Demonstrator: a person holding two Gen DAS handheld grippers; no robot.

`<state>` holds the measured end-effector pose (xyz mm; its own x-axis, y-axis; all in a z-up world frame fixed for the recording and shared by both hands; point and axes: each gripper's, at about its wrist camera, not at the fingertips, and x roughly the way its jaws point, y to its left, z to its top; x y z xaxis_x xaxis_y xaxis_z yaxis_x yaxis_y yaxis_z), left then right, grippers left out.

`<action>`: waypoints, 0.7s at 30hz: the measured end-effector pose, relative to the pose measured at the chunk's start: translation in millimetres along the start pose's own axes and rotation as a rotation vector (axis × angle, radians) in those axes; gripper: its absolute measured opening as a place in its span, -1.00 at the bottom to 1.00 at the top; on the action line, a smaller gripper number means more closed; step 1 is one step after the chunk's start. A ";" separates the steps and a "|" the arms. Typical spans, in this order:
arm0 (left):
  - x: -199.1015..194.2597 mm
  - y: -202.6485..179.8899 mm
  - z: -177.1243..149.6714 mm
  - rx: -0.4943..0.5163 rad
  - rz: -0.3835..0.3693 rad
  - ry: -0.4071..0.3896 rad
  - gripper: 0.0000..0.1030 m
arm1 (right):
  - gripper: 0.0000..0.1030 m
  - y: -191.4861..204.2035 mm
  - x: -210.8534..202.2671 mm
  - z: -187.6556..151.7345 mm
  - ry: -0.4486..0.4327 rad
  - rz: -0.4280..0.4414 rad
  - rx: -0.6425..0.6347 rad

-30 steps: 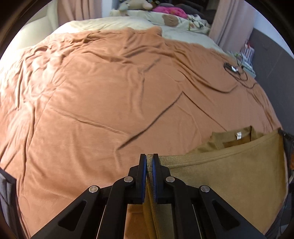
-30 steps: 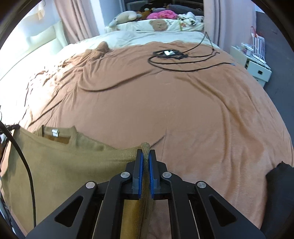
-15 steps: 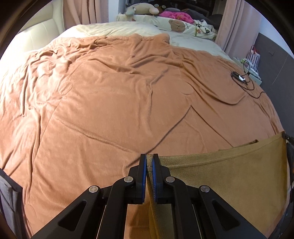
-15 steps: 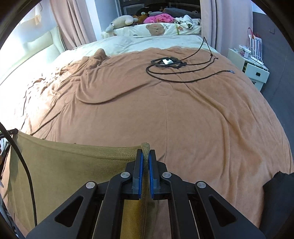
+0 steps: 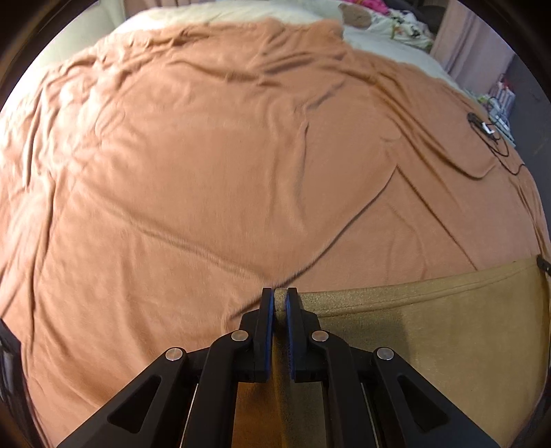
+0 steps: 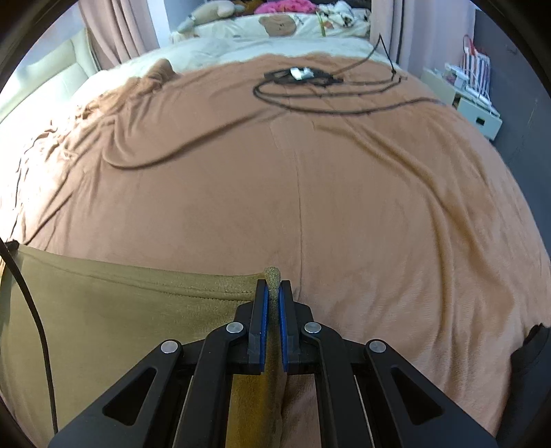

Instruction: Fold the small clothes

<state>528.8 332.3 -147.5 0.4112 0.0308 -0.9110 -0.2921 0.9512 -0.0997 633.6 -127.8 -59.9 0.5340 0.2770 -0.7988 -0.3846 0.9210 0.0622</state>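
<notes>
Left gripper [image 5: 280, 297], right gripper [image 6: 272, 287] pinch garment [image 6: 103, 310] hem corners; blanket [image 5: 206, 172] ahead.

I am holding an olive-tan, plain garment [image 5: 430, 331] in my black fingers [image 5: 264, 310] with blue pads. It is lying over a rust-orange, unpatterned blanket [image 5: 206, 172] covering the bed. At the far end, cream bedding [image 6: 275, 44] is showing a brown bear print [image 6: 278, 24], with something bright pink [image 6: 286, 6] beside it. Black cables [image 6: 327, 93] are looping across the blanket.
</notes>
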 end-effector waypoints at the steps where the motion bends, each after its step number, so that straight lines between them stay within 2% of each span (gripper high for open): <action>1: -1.1 -0.9 -1.9 -0.002 -0.003 -0.001 -0.82 | -0.92 0.5 0.0 0.5 0.002 -0.002 0.000; 2: -3.3 -1.2 -3.6 -0.002 -0.006 -0.002 -0.73 | -0.91 2.0 -0.2 1.2 0.005 -0.008 -0.004; 3: -7.2 -0.9 -6.0 -0.001 -0.005 -0.003 -0.55 | -0.85 3.0 -0.6 1.5 0.009 -0.010 -0.008; 5: -13.2 0.7 -9.4 -0.011 -0.004 -0.008 -0.26 | -0.57 3.5 -2.7 0.5 0.017 -0.001 -0.011; 7: -22.4 2.8 -14.2 -0.025 -0.012 -0.026 -0.14 | 0.17 0.7 -9.0 -1.9 0.008 0.010 -0.001; 8: -27.4 3.0 -16.9 -0.029 -0.017 -0.031 -0.11 | 0.27 -0.3 -14.1 -3.6 -0.004 0.008 0.005; 12: -46.4 3.7 -32.2 -0.044 -0.032 -0.041 0.06 | 0.31 -4.0 -35.7 -12.7 -0.025 0.040 0.034; 21: -83.6 2.6 -83.7 -0.081 -0.053 -0.052 0.09 | 0.31 -6.7 -82.6 -51.1 -0.031 0.046 0.044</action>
<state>421.4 306.5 -105.1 0.4720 -0.0012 -0.8816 -0.3367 0.9240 -0.1815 553.6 -170.8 -24.8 0.5395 0.3271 -0.7759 -0.3759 0.9181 0.1256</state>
